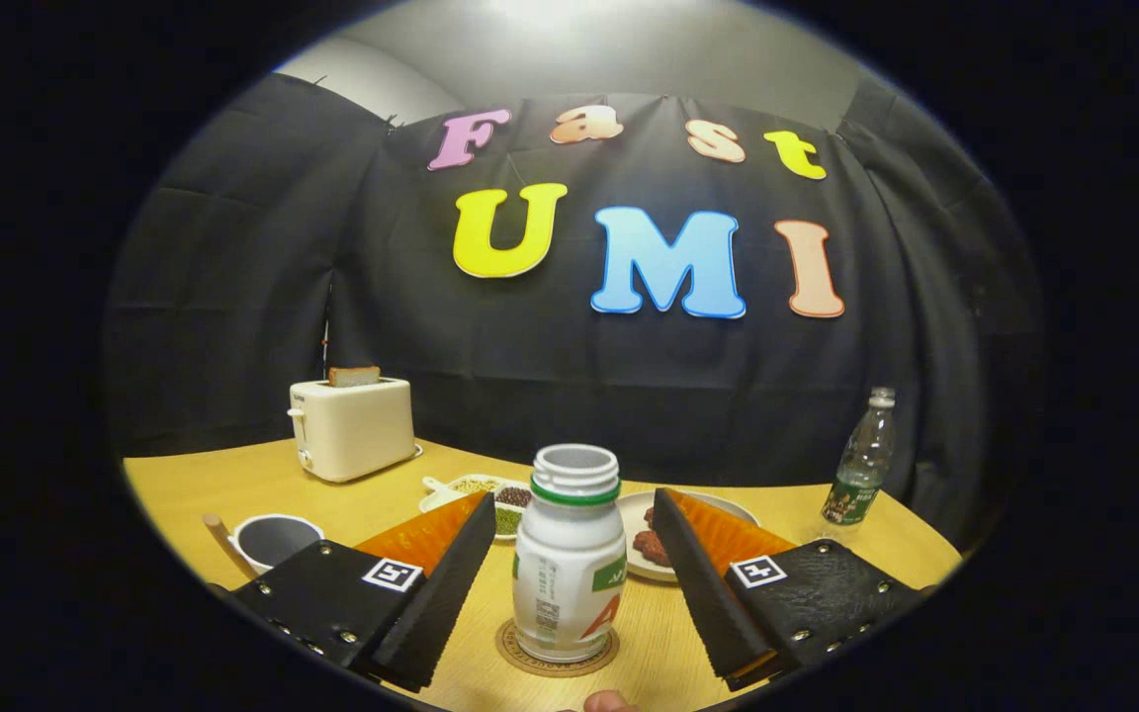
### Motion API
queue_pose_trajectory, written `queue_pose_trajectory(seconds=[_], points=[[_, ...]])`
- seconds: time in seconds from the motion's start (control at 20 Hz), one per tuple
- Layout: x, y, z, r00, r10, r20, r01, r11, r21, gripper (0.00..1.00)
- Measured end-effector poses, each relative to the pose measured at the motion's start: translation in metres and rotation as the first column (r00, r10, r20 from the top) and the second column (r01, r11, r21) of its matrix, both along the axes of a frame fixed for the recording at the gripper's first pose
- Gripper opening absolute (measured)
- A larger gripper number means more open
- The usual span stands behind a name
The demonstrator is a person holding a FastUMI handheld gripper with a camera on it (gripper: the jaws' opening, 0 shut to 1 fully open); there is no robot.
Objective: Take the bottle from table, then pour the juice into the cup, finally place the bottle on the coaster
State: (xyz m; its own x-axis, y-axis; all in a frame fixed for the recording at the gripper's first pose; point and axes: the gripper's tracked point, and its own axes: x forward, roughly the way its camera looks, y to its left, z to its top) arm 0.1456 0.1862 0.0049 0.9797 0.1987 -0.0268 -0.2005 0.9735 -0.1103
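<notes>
Claw state: the claw (569, 583) stands with its fingers apart, one on each side of the bottle, neither finger pressing on it; a gap shows on both sides.
Bottle position: the white juice bottle (569, 569) stands directly between the fingers, centred in the gap, with the left finger a shade closer than the right.
Bottle axis: upright, long axis vertical and square to the line along which the fingers close; its uncapped mouth with the green neck ring rises above the fingertips.
Support: the bottle's base rests on the round coaster (557, 653), which lies flat on the counter (352, 504) between the finger roots.
Cup: the white cup (273, 539) with a dark inside sits on the counter beyond and outside the left finger, well apart from the bottle; its contents cannot be judged.
Task stage (judgement): the bottle already stands on the coaster, so the placing step looks complete or near it.
Governing relation: bottle dead ahead and centred, so a straight pull back along the fingers should clear it.
Risk (judgement): any sideways drift could knock the open bottle over.
Other items: a toaster (352, 427) beyond the left finger; a clear water bottle (862, 460) beyond the right finger; plates of food (644, 534) behind the bottle.
</notes>
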Motion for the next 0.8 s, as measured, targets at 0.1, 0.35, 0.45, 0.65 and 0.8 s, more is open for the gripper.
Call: queue_pose_trajectory(seconds=[0.1,0.35,0.45,0.65,0.8], points=[[-0.013,0.001,0.027,1.0,-0.006,0.013,0.005,1.0,0.02,0.98],[-0.042,0.001,0.1,1.0,-0.013,0.027,0.012,1.0,0.023,0.97],[-0.052,-0.005,0.122,0.999,-0.028,0.035,0.028,1.0,0.001,0.97],[-0.068,-0.01,0.144,0.998,-0.038,0.055,0.039,0.999,-0.01,0.97],[-0.079,-0.008,0.139,0.999,-0.006,0.039,0.006,1.0,0.005,0.97]])
